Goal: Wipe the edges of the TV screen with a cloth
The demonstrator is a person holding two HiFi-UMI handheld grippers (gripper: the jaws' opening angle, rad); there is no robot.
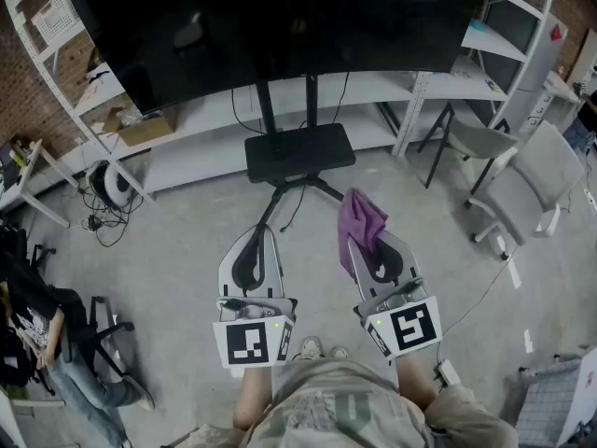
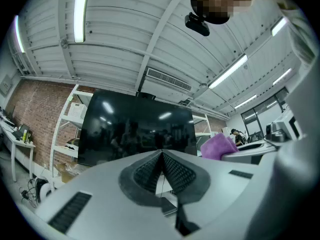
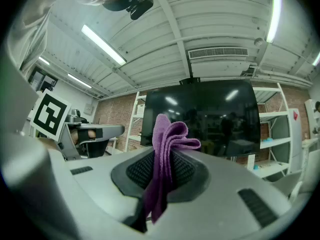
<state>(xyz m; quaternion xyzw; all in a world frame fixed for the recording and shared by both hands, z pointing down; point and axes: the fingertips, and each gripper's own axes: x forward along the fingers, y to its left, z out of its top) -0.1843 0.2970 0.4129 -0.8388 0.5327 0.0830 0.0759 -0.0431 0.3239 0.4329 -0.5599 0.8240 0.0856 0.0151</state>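
Observation:
A large black TV screen [image 1: 280,21] stands on a floor stand ahead of me; it also fills the middle of the left gripper view [image 2: 135,131] and the right gripper view [image 3: 205,119]. My right gripper [image 1: 366,239] is shut on a purple cloth [image 1: 360,222], which sticks up from between its jaws [image 3: 167,154]. My left gripper [image 1: 263,231] is shut with nothing in it, its pads pressed together [image 2: 161,156]. Both grippers are held low, well short of the screen.
The TV's black base plate [image 1: 298,152] and legs sit on the concrete floor just ahead. White shelving [image 1: 187,129] runs behind the screen. Grey chairs [image 1: 522,189] stand at the right. A seated person [image 1: 42,343] is at the lower left.

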